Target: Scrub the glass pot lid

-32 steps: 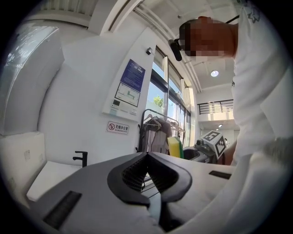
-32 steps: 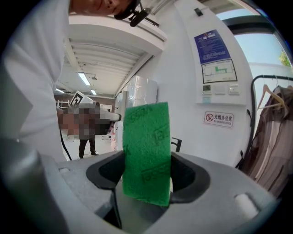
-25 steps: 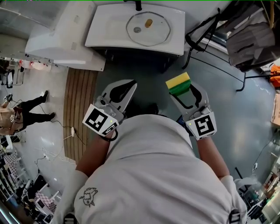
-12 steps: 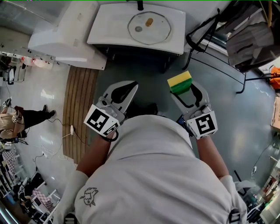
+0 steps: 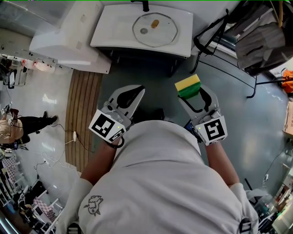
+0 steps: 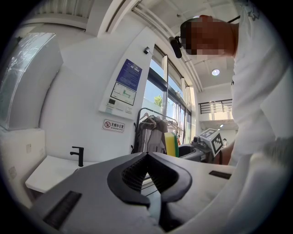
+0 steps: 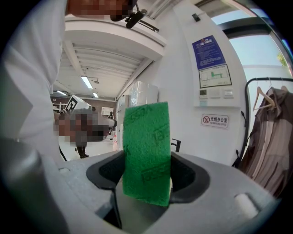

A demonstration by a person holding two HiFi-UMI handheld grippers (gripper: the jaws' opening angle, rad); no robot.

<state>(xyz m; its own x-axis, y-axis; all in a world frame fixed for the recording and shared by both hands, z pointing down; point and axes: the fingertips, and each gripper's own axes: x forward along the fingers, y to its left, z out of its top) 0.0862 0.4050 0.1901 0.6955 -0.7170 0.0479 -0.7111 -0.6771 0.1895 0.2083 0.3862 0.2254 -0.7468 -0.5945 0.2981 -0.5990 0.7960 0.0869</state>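
**Approach to the sink, sponge in hand.** The glass pot lid [image 5: 160, 34] lies flat in the basin of the white sink [image 5: 107, 32], below the black faucet [image 5: 145, 5]. It is well apart from both tools, and nothing touches it.

The right gripper [image 5: 194, 94] is clenched on the sponge [image 5: 188, 87], yellow above green in the head view. In the right gripper view the green scouring face stands upright between the jaws and reaches well past their tips. The left gripper [image 5: 138, 90] is clenched on nothing: in its own view the ribbed pads meet, with only the room beyond them.

*Step in hand, as I judge it:* carrying the sponge to the lid, with no scrubbing begun. To do this well, I would:
- close the gap to the basin first;
- lay the green face flat on the glass, not an edge;
- part the left jaws in time to steady the lid by its rim or knob, since a smooth lid in a smooth basin is likely to slide under the strokes.

The sponge is gripped near its lower end, so hard pressure may fold it. Short, firm passes suit it better.

*Pose:* I hold both grippers out before the torso, side by side but apart. Their jaws point toward the sink and their marker cubes face the body. The forearms run roughly parallel.
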